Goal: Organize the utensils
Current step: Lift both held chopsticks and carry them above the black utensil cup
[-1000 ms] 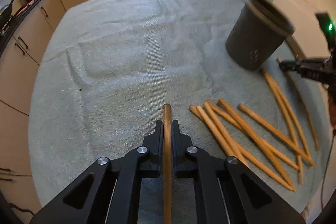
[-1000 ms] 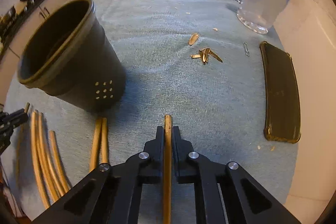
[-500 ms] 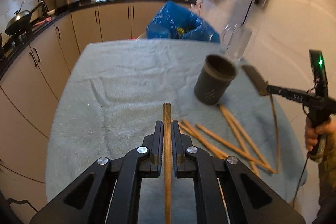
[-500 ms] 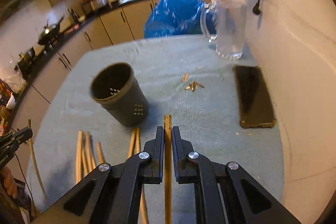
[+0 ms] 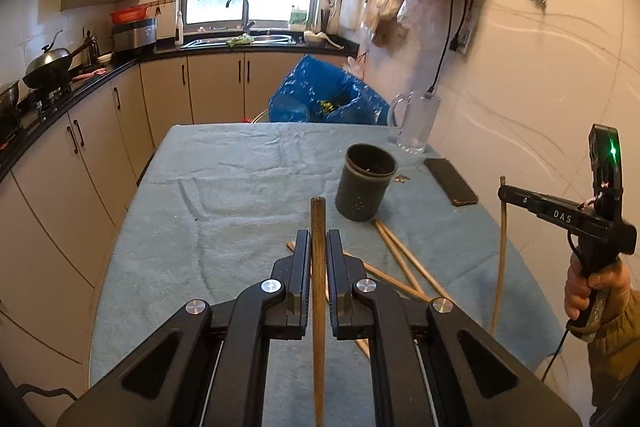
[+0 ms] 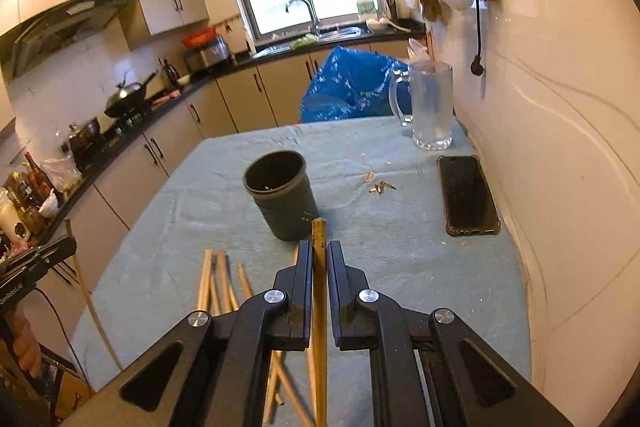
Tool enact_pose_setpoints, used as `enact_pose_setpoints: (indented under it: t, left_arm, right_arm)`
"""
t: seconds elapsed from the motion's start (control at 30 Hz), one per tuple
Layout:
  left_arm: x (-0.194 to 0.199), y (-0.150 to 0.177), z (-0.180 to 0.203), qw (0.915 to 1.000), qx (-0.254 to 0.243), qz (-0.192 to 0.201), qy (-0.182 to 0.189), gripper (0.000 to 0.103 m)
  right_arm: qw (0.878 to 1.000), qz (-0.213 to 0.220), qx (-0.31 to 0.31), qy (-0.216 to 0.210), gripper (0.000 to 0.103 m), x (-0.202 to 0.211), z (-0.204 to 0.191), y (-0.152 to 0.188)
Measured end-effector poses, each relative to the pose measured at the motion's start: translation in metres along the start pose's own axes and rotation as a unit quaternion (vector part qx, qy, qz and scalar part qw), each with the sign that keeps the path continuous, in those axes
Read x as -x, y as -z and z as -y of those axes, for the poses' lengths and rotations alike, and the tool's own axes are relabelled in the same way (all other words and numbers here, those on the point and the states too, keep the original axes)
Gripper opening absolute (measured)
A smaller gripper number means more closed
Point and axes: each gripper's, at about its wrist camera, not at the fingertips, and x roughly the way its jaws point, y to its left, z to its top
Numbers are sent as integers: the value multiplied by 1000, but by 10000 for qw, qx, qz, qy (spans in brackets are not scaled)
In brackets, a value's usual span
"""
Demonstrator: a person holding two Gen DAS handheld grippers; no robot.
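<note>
Wooden chopstick (image 5: 318,267) along left gripper (image 5: 318,247) fingers, tip toward holder (image 5: 366,187).

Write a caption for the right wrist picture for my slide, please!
Right gripper clamps one chopstick above a table with a dark cup, loose chopsticks, phone and glass mug.

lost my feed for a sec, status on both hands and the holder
Left hand-held gripper and right hand-held gripper each shut on a wooden chopstick. Dark round plastic holder upright, mouth unobstructed.
</note>
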Motion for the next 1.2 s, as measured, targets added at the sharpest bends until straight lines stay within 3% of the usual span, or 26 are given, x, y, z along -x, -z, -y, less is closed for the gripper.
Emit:
enact_pose_setpoints:
  t: [0.23, 0.47, 1.0, 1.2]
  left_arm:
    - [28, -10, 12, 9991, 113, 366, 192, 7]
    - [24, -42, 19, 9974, 238, 591, 326, 7]
    - [-35, -168, 34, 9923, 427, 1053, 484, 7]
    - [-80, -201, 43, 9909, 519, 1182, 377, 7]
  right_arm:
    - [9991, 400, 49, -92, 7, 30, -9, -6]
    - [9973, 704, -3, -186, 7, 32, -15, -36]
    - [9868, 1489, -454, -450, 7, 6, -20, -151]
    - [9817, 1836, -477, -170, 7, -22, -26, -174]
